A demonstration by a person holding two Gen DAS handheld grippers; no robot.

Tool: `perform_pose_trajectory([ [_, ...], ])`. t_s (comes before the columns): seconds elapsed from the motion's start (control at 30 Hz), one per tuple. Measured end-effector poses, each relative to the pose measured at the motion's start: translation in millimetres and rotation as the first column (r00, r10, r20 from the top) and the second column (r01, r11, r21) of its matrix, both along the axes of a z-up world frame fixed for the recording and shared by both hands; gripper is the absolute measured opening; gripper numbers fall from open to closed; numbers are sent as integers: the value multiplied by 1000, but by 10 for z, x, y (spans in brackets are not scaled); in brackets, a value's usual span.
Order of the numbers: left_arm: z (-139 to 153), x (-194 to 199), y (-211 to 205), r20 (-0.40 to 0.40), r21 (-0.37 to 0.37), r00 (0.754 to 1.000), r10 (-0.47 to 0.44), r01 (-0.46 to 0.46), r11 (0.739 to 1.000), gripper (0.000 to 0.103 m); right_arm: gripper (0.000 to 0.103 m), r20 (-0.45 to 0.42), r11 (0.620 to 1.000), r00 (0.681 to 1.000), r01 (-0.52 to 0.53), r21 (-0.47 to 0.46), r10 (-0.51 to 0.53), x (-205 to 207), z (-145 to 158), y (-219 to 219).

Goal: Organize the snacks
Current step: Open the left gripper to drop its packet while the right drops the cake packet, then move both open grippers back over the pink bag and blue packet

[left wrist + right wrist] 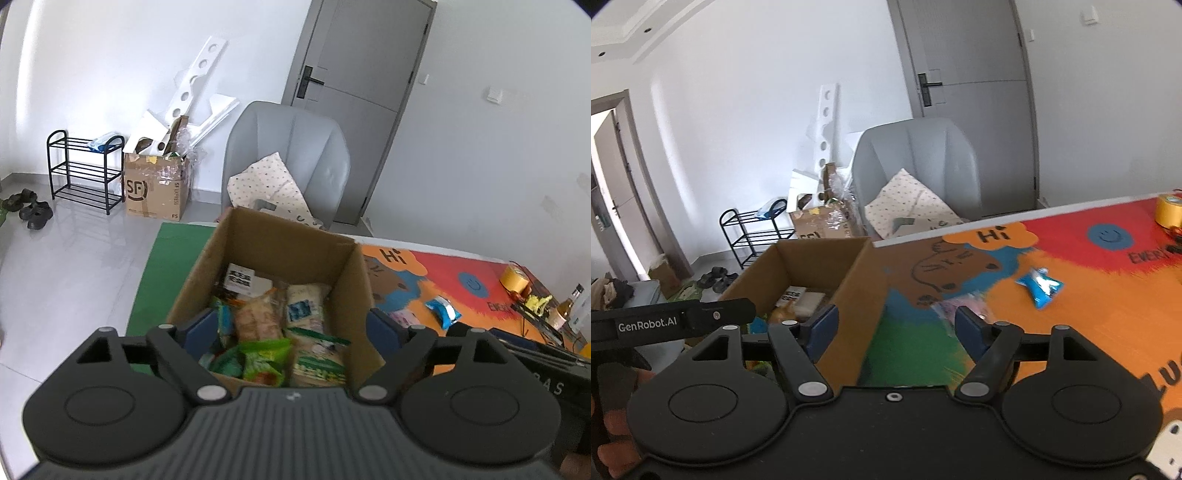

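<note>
An open cardboard box (280,240) stands on the table, holding several snack packets (280,332) in green, beige and white wrappers. My left gripper (291,326) is open and empty, hovering over the box's near end. The box also shows in the right wrist view (820,266). A blue snack packet (1039,284) lies on the colourful mat, also in the left wrist view (443,310). A pink packet (960,306) lies just ahead of my right gripper (894,325), which is open and empty, beside the box's right wall. The pink packet shows in the left wrist view (404,317).
The table carries a colourful cartoon mat (1071,332) and a green mat (166,280). A yellow tape roll (515,278) and a bottle (569,306) stand at the far right. A grey chair (291,158) with a cushion sits behind the table.
</note>
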State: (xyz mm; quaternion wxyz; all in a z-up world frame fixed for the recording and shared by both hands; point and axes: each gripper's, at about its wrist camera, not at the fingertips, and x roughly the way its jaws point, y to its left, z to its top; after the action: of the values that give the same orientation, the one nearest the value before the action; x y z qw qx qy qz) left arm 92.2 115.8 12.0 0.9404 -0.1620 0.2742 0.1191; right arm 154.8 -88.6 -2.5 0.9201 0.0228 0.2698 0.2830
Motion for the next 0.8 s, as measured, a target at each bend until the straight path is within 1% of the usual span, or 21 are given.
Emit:
perform_pose_trajectory([
  [0.1, -8, -7, -103, -8, 6, 1000, -12, 12, 1000, 88, 79, -4, 1000, 1000, 19, 5, -19, -21, -7, -134],
  [0.23, -11, -5, -262, -14, 24, 999, -31, 31, 999, 92, 85, -15, 999, 999, 47, 23, -46, -37, -27, -318],
  [0.5, 0, 8, -548, -20, 47, 998, -67, 68, 997, 93, 100, -31, 993, 994, 103, 50, -102, -51, -77, -666],
  [0.63, 8, 23, -684, -19, 57, 997, -80, 81, 995, 97, 102, -34, 991, 992, 122, 55, -121, -76, -101, -817],
  [0.8, 18, 39, -851, -22, 69, 995, -101, 103, 992, 98, 103, -45, 988, 989, 144, 64, -141, -88, -135, -988],
])
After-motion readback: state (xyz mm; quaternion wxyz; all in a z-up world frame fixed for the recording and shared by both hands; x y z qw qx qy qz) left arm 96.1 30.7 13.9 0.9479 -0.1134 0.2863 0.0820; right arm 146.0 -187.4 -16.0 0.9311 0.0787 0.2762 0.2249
